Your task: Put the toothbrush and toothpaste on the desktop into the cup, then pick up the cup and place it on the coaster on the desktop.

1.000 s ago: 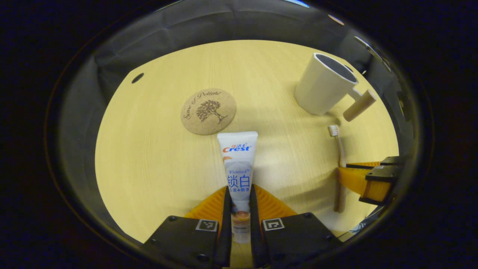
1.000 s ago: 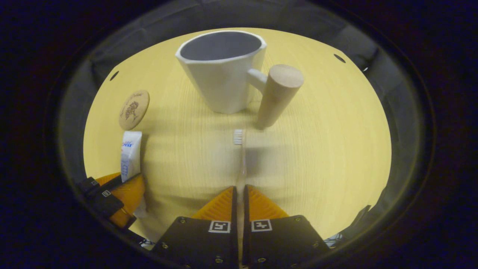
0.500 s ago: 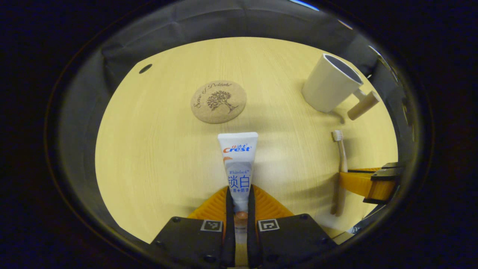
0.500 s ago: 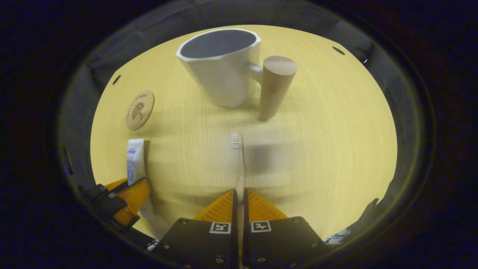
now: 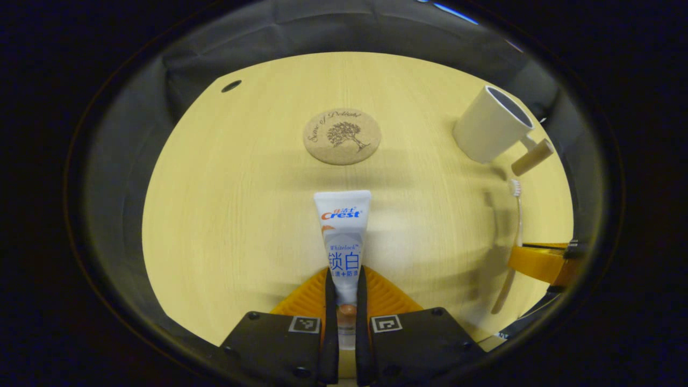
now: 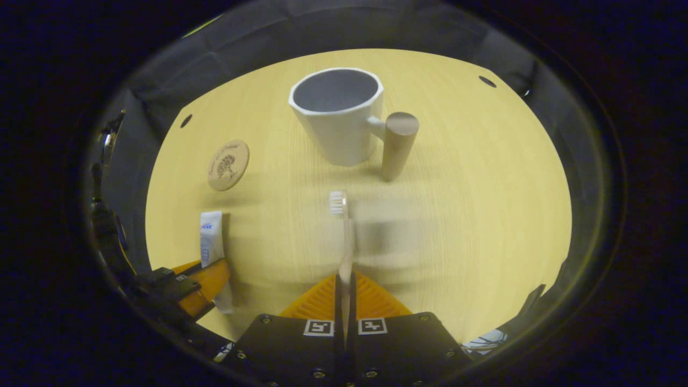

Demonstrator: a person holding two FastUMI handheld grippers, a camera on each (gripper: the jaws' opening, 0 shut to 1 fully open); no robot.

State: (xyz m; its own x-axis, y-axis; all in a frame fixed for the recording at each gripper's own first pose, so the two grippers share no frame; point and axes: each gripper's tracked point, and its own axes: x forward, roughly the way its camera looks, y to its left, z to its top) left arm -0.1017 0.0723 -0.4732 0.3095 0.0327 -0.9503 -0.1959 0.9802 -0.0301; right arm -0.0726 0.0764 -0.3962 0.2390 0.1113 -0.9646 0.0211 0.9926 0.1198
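In the left gripper view, the left gripper [image 5: 344,285] has its two fingers closed on the lower end of a white toothpaste tube [image 5: 343,231], which points forward above a pale wooden desktop [image 5: 226,215]. Beyond the tube lies a round cork coaster [image 5: 342,136], flat on the desktop and apart from everything else. Far to the right stands a white cup [image 5: 492,130] with a wooden peg handle. In the right gripper view, the right gripper [image 6: 344,287] has its fingers pressed together on the handle of a toothbrush [image 6: 344,236], whose bristled head points forward toward the cup [image 6: 339,115]. The cup stands upright and open-mouthed on the desktop [image 6: 473,215], with nothing visible inside it. The coaster [image 6: 229,165] sits to the cup's left, well apart from it, and the toothpaste tube [image 6: 211,239] appears at lower left in the other gripper.
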